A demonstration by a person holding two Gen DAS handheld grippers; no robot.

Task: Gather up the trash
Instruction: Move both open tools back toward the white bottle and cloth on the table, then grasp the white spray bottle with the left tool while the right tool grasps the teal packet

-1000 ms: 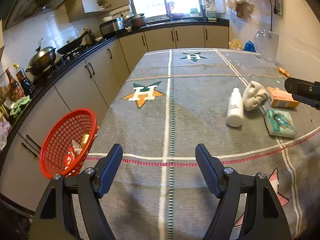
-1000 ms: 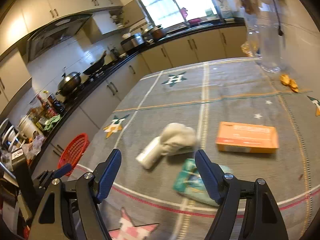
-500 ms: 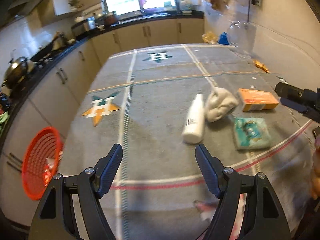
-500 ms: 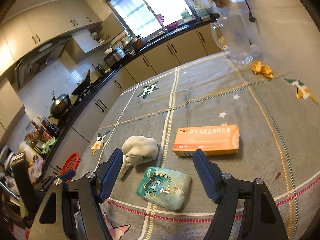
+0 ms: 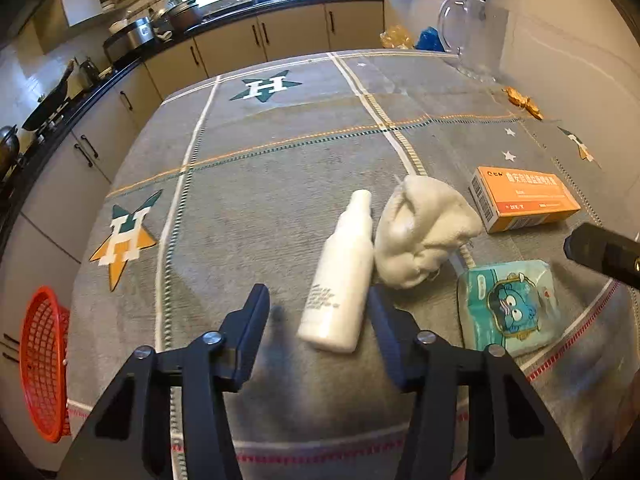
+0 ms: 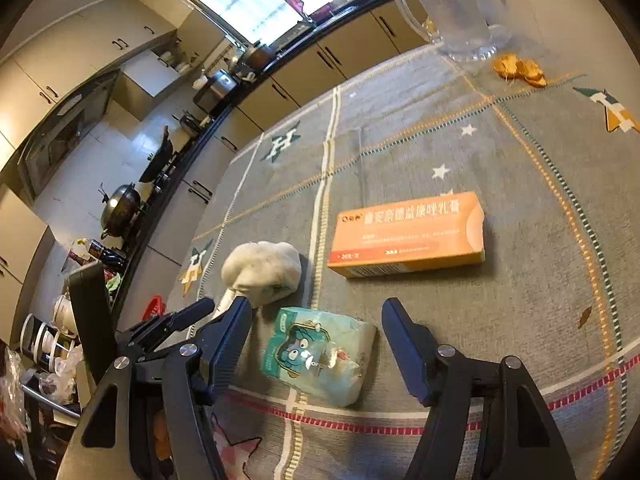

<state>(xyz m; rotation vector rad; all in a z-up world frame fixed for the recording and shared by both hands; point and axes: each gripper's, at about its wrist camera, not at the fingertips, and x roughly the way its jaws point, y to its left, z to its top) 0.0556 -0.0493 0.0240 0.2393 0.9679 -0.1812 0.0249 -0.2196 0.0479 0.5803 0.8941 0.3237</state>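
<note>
Left wrist view puts us right over the white bottle (image 5: 344,280), which lies on its side on the grey tablecloth (image 5: 256,200) with its cap end pointing away. Our left gripper (image 5: 318,308) straddles its near end; the jaws are closing with the bottle's base between them, and we see a clear gap on the left side, so the pads are not yet pressing on it. Touching the bottle on its right is a crumpled white tissue wad (image 5: 424,232). Just right of the wad and nearer to us lies a teal tissue pack (image 5: 508,308) with a cartoon face, and beyond that, further right, an orange box (image 5: 524,200).

From the right wrist view, our right gripper (image 6: 316,336) hangs over the same teal tissue pack (image 6: 320,360); its jaws are closing too, with the pack between them but gaps on both sides, nothing gripped. The tissue wad (image 6: 264,268) sits just beyond the pack on the left, the orange box (image 6: 408,232) beyond on the right.

A red basket (image 5: 44,364) hangs at the table's near left edge, well apart from the trash. At the far right a clear glass jug (image 5: 472,36) stands near the wall, with small orange scraps (image 6: 520,70) beside it.
</note>
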